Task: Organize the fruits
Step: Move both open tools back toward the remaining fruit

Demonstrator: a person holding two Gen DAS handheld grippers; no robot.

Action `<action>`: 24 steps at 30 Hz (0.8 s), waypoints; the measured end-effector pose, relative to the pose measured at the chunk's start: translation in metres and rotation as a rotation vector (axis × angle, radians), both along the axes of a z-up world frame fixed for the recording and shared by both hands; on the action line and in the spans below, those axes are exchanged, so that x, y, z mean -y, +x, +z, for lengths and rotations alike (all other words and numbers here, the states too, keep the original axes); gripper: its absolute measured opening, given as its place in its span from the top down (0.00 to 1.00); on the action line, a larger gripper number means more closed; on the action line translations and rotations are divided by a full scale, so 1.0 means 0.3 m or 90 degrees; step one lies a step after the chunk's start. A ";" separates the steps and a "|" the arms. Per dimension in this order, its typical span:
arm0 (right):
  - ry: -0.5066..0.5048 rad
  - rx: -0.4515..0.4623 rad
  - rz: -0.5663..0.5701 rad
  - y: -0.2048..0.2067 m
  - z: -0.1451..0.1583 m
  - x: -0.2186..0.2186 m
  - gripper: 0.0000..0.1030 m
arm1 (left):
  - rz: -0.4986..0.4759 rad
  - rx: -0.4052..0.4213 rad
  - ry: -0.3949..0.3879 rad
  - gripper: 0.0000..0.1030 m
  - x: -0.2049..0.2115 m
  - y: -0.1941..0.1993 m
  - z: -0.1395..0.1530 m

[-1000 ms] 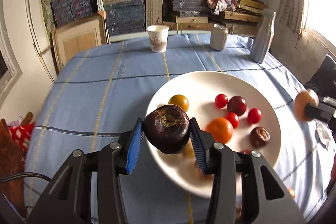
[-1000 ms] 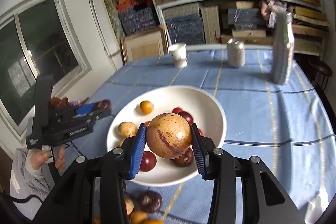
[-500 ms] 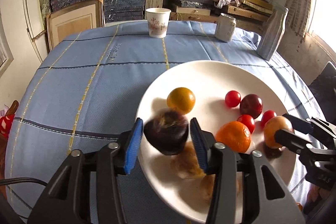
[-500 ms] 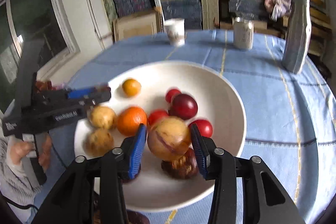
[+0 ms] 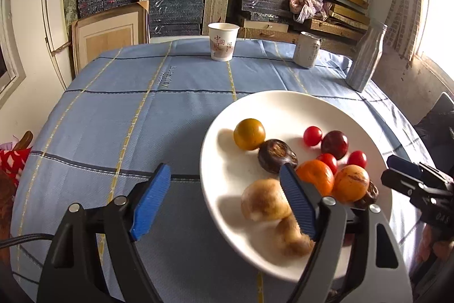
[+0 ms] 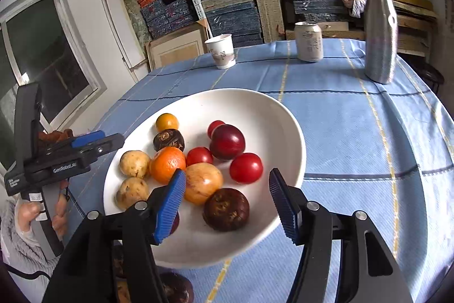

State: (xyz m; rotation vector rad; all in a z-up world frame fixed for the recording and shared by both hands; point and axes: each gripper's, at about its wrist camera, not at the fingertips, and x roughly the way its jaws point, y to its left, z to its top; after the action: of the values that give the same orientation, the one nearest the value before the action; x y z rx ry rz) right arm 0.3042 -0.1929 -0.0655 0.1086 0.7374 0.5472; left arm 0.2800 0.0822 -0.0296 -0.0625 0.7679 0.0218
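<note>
Holding both claws wide with nothing in them, we see our left claw [image 5: 224,200] at the white plate's [image 6: 283,115] smooth round rim, our right claw [image 6: 227,200] above it. Round fruits [image 6: 227,141] sit inside on the blue-clothed counter [image 5: 113,110].

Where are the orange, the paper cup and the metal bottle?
orange [image 6: 168,165]: right wrist view, middle of its peel.
paper cup [image 5: 222,41]: left wrist view, printed side wall.
metal bottle [image 6: 379,30]: right wrist view, middle of its body.
</note>
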 end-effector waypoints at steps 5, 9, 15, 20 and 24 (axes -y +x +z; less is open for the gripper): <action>0.006 0.008 -0.014 -0.050 0.006 0.051 0.34 | -0.014 0.009 0.007 0.23 0.021 -0.074 0.009; 0.013 0.016 -0.030 -0.112 0.007 0.111 0.30 | -0.025 0.018 0.009 0.19 0.046 -0.165 0.007; 0.055 0.014 -0.063 -0.190 0.003 0.212 0.19 | -0.064 0.015 0.036 0.15 0.130 -0.305 -0.035; 0.077 0.011 -0.077 -0.222 -0.003 0.262 0.17 | -0.092 -0.001 0.070 0.14 0.197 -0.366 -0.082; 0.081 0.008 -0.082 -0.225 -0.005 0.274 0.16 | -0.103 -0.014 0.070 0.14 0.210 -0.371 -0.098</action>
State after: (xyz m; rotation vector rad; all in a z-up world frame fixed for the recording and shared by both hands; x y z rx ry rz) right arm 0.2367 -0.2752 -0.0669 0.2699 0.6785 0.4710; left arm 0.1686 0.0192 -0.0590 0.1047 0.7900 -0.0884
